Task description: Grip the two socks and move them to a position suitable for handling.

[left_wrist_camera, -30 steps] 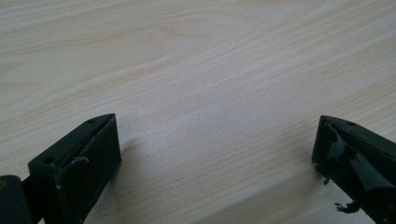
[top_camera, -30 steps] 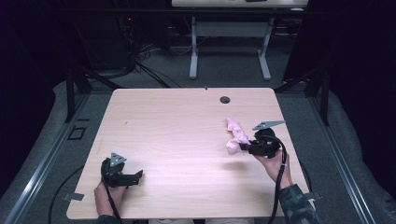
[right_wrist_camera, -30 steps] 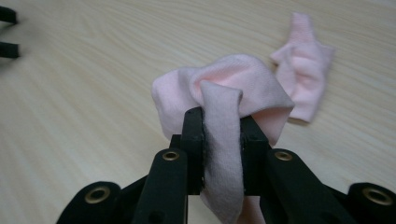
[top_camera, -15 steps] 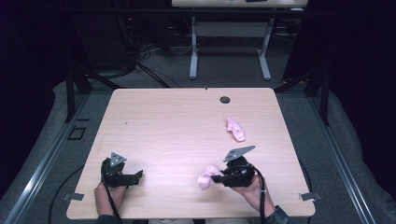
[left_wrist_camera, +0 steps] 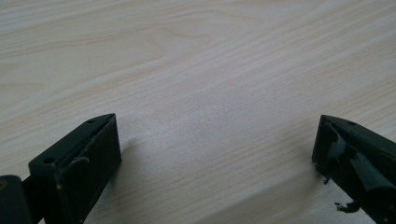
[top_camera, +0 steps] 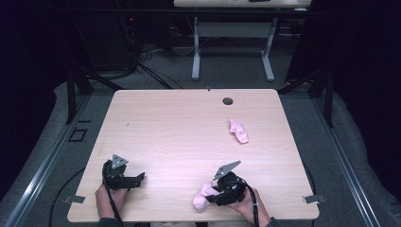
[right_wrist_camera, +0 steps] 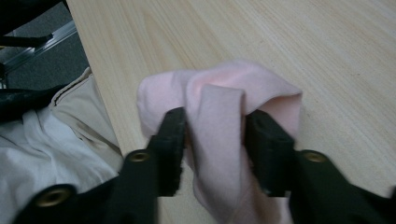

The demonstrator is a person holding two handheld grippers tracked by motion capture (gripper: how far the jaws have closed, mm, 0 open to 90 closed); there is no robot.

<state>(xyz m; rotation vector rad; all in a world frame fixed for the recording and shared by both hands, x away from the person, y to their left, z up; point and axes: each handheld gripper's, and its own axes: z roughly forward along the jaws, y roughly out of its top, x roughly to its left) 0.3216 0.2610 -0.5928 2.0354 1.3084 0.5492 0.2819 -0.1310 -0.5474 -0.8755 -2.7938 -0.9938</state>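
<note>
Pale wood-grain counter (top_camera: 179, 142) fronts a dark room, with a second desk (top_camera: 231, 28) beyond it.

Nearest you, at the front edge, your right gripper (top_camera: 218, 193) now sits with a pink sock (top_camera: 202, 197) lying between its jaws. A second ago this gripper was at the right side of the counter, holding that sock next to the other one; you have since carried it down to the near edge. The jaws have just been opening, and the sock is bunched between them, so judge this as the release: one sock is delivered to the front.

Your left gripper (top_camera: 124, 176) rests at the near left, unmoved, its jaws wide apart with nothing between them.

Farther off, the second pink sock (top_camera: 238, 131) lies on the right half, well apart. It is presumably next to fetch.

The right gripper view shows fabric (right_wrist_camera: 219, 121) folded over between both jaws and light clothing (right_wrist_camera: 60, 144) past the counter edge; the high view cannot resolve this. The left gripper view shows bare wood (left_wrist_camera: 210, 84).
</note>
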